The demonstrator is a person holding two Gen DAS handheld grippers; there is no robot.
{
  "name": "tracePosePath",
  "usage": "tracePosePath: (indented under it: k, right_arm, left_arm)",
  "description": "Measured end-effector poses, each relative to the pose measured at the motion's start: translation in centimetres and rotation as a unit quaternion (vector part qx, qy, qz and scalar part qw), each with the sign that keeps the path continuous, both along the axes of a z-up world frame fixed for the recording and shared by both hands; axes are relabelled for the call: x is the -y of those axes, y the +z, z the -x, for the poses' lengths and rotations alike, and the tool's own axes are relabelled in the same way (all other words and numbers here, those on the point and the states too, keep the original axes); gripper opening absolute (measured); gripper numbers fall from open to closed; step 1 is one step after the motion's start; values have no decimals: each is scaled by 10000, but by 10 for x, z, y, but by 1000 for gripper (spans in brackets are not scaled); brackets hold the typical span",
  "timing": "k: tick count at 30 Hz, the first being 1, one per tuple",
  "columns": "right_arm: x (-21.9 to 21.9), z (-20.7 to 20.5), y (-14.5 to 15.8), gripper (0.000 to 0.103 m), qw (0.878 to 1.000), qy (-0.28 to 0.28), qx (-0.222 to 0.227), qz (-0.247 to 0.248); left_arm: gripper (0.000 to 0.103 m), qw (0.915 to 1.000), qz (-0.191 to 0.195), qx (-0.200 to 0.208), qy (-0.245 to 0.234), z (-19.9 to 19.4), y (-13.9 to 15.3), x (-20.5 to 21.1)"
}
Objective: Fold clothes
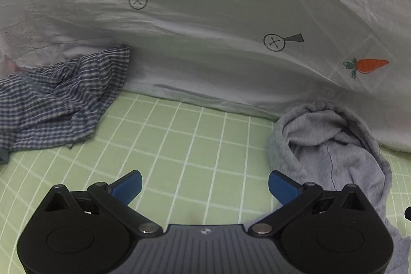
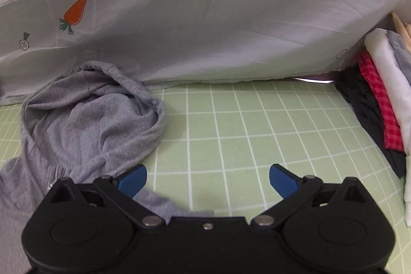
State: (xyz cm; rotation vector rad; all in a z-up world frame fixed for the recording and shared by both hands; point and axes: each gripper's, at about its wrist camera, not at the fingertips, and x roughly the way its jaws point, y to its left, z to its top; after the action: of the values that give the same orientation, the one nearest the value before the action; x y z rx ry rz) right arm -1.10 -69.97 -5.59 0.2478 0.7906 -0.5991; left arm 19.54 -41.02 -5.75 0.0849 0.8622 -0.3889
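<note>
A crumpled grey garment [image 1: 331, 153] lies on the green checked sheet [image 1: 179, 135], at the right in the left wrist view and at the left [image 2: 87, 125] in the right wrist view. A blue-and-white checked garment [image 1: 56, 99] lies bunched at the far left. My left gripper [image 1: 205, 186] is open above the bare sheet between the two garments, nothing between its blue fingers. My right gripper [image 2: 207, 180] is open wide too; its left finger [image 2: 133, 180] sits beside the grey garment's edge, and nothing is gripped.
A white quilt [image 1: 205, 30] with carrot prints rises behind the garments across both views [image 2: 218, 17]. A stack of folded clothes [image 2: 385, 99], black, red checked, white and grey, stands at the right edge. Green sheet [image 2: 244, 125] lies bare between it and the grey garment.
</note>
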Motion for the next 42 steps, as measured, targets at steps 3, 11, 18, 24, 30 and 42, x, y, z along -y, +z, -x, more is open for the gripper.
tracePosePath:
  k: [3,11,18,24,30,42]
  right_arm:
    - [11,-30,-8,103,10000,26,42,-28]
    - [30,-96,-33,103,9991,120,-319,250]
    - [41,-73,-19,101,9953,-645,-239,684]
    - [7,-16,19,101,9918,-694,143,1066]
    - [-31,48,66,101,9863,-831,618,1283]
    - [-83,138,50,101,9941,-782,193,733]
  left_arm:
    - [103,9997,156,-114,-167,-20,-10,25]
    - [103,9973,-541,-98,-495,-52,-41,71]
    - [103,9966,-821,25,-23,-39,-39,47]
    - [103,9946,-715,749,94,18,0,17]
    - [103,9930,-298,1118,237,80,38,-21]
    - [103,9980,-615,110,28,154,3,-73]
